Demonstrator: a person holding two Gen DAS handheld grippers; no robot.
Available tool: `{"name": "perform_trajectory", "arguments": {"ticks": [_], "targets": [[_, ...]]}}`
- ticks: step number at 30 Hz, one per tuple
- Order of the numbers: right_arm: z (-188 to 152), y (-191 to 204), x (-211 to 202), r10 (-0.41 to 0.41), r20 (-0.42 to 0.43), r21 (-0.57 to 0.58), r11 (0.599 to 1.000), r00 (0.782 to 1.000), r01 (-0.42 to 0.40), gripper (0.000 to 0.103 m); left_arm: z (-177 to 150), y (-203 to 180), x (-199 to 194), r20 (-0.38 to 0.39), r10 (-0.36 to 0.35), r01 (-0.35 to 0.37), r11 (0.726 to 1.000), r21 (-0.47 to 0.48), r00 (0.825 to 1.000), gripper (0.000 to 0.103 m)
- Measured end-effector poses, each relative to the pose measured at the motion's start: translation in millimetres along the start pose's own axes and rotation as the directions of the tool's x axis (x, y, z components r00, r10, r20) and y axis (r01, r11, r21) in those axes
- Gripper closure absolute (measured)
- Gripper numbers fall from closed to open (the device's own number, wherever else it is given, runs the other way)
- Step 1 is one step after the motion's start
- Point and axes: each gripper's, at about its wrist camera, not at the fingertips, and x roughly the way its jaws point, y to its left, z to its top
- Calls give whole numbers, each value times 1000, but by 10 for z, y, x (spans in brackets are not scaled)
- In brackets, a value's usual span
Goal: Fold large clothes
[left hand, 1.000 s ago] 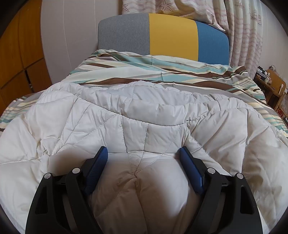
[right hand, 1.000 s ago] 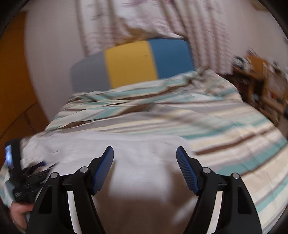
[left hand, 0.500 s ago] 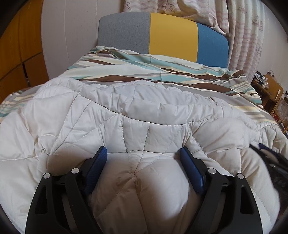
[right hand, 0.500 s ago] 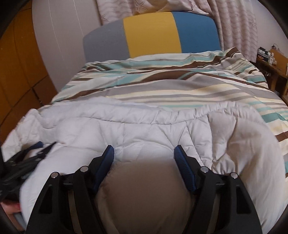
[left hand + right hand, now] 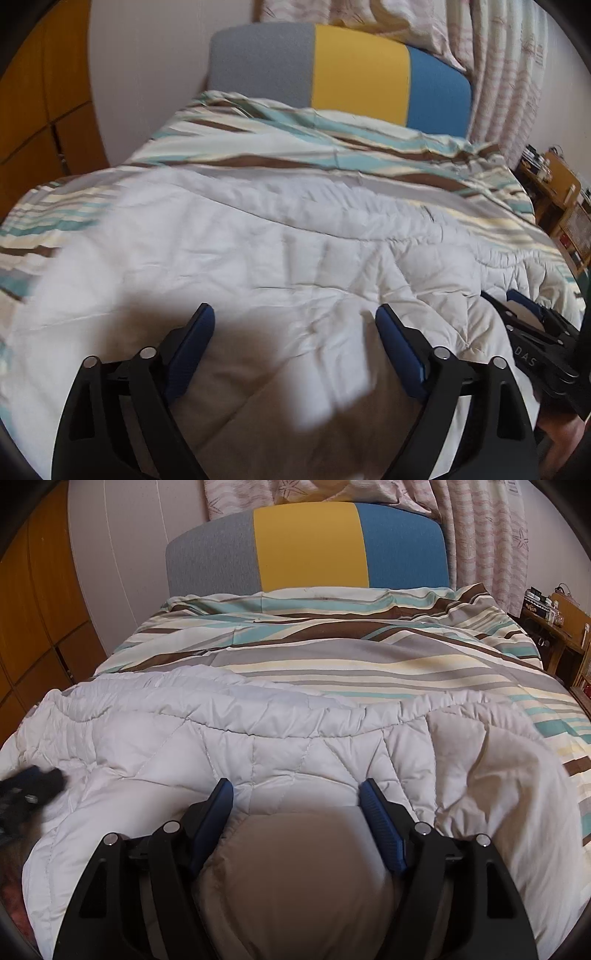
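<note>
A white quilted puffer jacket (image 5: 295, 240) (image 5: 295, 738) lies spread across the near end of a striped bed. My left gripper (image 5: 294, 312) hovers just above it, jaws opening wide. Shaded, blurred fabric lies under and between the pads, which do not press on it. My right gripper (image 5: 296, 786) sits low on the jacket with a puffy fold bulging between its blue pads (image 5: 380, 823). The fold fills the gap and touches both pads, though the jaws are easing open slightly. That right gripper (image 5: 502, 295) also appears at the right edge of the left wrist view. The left gripper (image 5: 33, 782) is a dark blur in the right wrist view.
The striped duvet (image 5: 369, 646) covers the bed up to a grey, yellow and blue headboard (image 5: 310, 546). Orange wardrobe doors (image 5: 29, 609) stand on the left. A wooden shelf with small items (image 5: 565, 627) and a curtain (image 5: 487, 535) are on the right.
My left gripper has lifted and its jaws have widened, so the bulge of jacket it held has slackened. The right gripper came down onto the jacket, then stayed put.
</note>
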Motion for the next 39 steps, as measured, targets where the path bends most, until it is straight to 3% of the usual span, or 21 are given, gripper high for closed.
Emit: {"name": "perform_trajectory", "arguments": {"ticks": [5, 8, 11, 14, 17, 21, 30, 36, 39], "targets": [[34, 169, -297, -47, 33, -48, 998, 998, 49, 29, 98, 114, -186, 39, 55, -55, 998, 6, 998, 11], [40, 338, -509, -12, 83, -71, 997, 996, 18, 29, 121, 206, -188, 43, 110, -110, 994, -1, 993, 11], [71, 528, -564, 36, 90, -93, 995, 995, -27, 29, 116, 278, -138, 20, 78, -77, 997, -30, 997, 11], [91, 654, -409, 49, 60, -106, 993, 997, -43, 29, 75, 280, -7, -9, 102, -102, 995, -16, 995, 10], [23, 646, -187, 52, 15, -99, 994, 999, -51, 29, -22, 277, 140, -8, 122, -121, 992, 23, 993, 3], [-54, 650, -9, 52, -3, -106, 993, 999, -52, 26, -93, 315, 232, 24, 97, -97, 995, 6, 995, 3], [-95, 648, 139, 32, 1, -112, 993, 1000, -31, 24, -75, 373, 334, -2, 50, -50, 999, -18, 999, 3], [-101, 653, 152, 30, 8, -120, 992, 1000, -29, 23, -310, 403, -122, 56, 28, -29, 1000, 12, 998, 3], [-107, 661, 149, 34, 6, -121, 992, 999, -33, 23, -577, 430, -481, 119, 67, -72, 997, 36, 991, 3]]}}
